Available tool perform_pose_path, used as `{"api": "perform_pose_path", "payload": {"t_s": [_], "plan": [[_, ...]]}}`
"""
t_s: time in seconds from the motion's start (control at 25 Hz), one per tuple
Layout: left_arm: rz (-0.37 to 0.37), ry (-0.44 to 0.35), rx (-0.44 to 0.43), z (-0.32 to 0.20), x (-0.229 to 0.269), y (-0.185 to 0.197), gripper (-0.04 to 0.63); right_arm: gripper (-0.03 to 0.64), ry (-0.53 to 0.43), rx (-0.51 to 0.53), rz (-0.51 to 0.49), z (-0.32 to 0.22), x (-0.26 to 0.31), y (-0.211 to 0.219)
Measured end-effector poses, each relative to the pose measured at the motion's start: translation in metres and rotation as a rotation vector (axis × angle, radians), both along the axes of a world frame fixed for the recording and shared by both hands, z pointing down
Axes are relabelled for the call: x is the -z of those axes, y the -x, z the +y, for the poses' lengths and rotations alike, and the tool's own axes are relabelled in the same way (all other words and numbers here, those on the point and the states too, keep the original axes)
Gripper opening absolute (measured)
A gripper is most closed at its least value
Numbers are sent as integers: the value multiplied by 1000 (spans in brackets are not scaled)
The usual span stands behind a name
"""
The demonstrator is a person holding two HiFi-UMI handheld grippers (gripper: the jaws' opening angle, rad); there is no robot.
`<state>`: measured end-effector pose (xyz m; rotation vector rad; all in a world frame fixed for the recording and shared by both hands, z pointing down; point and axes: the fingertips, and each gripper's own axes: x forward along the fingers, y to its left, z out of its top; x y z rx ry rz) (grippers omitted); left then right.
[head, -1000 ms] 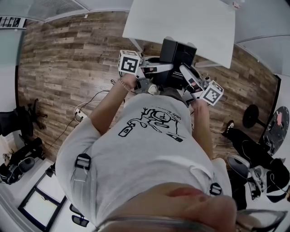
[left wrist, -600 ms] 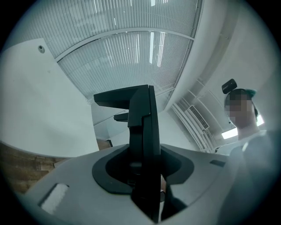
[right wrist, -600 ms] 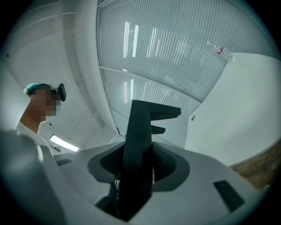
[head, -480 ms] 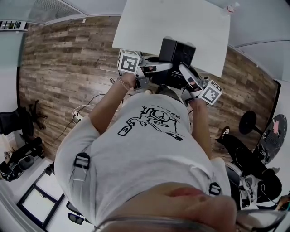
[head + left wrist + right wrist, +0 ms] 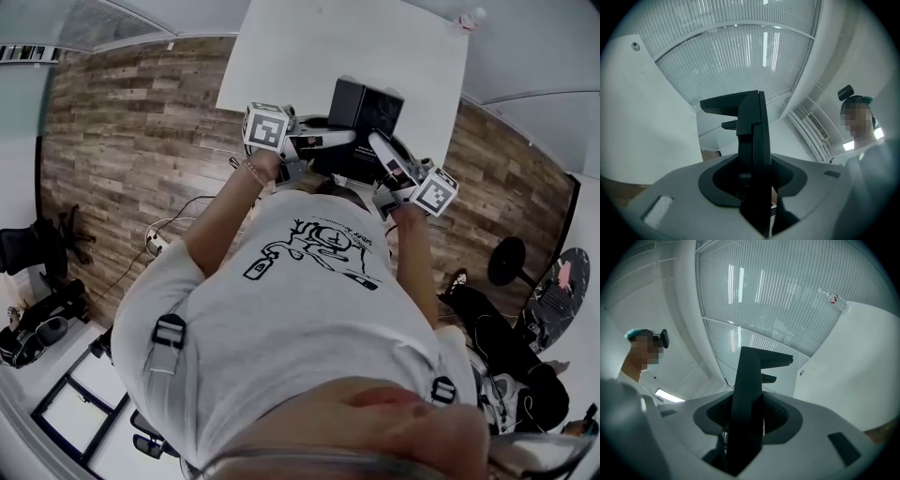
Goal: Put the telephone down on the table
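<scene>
A black boxy telephone point(image 5: 367, 114) hangs in the air in the head view, just over the near edge of the white table point(image 5: 319, 47). My left gripper point(image 5: 349, 139) reaches it from the left, and my right gripper point(image 5: 377, 142) comes in from the lower right. Both are shut on the telephone and carry it between them. In the left gripper view the dark jaws of that gripper point(image 5: 752, 108) stand close together, edge-on, and the telephone cannot be told apart from them. The right gripper point(image 5: 757, 357) looks the same in its own view.
A small bottle point(image 5: 469, 19) lies at the table's far right corner. The floor is wood planks point(image 5: 141, 141), with cables and a power strip point(image 5: 159, 239) at the left. Chairs point(image 5: 37, 253) stand far left, and a round-based stand point(image 5: 511, 262) at the right.
Both grippers have moved together with the telephone toward the table. The table's near edge now lies under the telephone.
</scene>
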<state>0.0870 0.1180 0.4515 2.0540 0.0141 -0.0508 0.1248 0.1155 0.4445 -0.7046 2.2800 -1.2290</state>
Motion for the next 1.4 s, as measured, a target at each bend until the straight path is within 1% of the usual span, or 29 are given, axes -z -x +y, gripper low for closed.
{"api": "perform_pose_path", "payload": {"t_s": [0.08, 0.32, 0.44, 0.56, 0.76, 1.0, 1.2, 1.4], "plan": [[-10, 11, 1, -10, -5, -16, 161, 158, 9, 4, -5, -11, -6, -16], [-15, 30, -1, -15, -13, -25, 161, 158, 41, 14, -12, -14, -15, -25], [-14, 24, -7, -24, -20, -23, 161, 158, 52, 13, -13, -21, -17, -24], [-16, 6, -13, -40, -34, -13, 161, 158, 53, 11, -12, -36, -17, -19], [0, 41, -14, -69, -18, -7, 161, 158, 62, 7, 1, -67, -19, -7], [-4, 42, -24, -120, -20, 14, 161, 158, 67, 2, 4, -117, -20, 14], [-1, 67, -32, -187, -26, 55, 161, 158, 84, 1, 3, -184, -24, 57], [6, 67, -50, -214, -27, 71, 161, 158, 81, -23, 19, -212, -26, 73]]}}
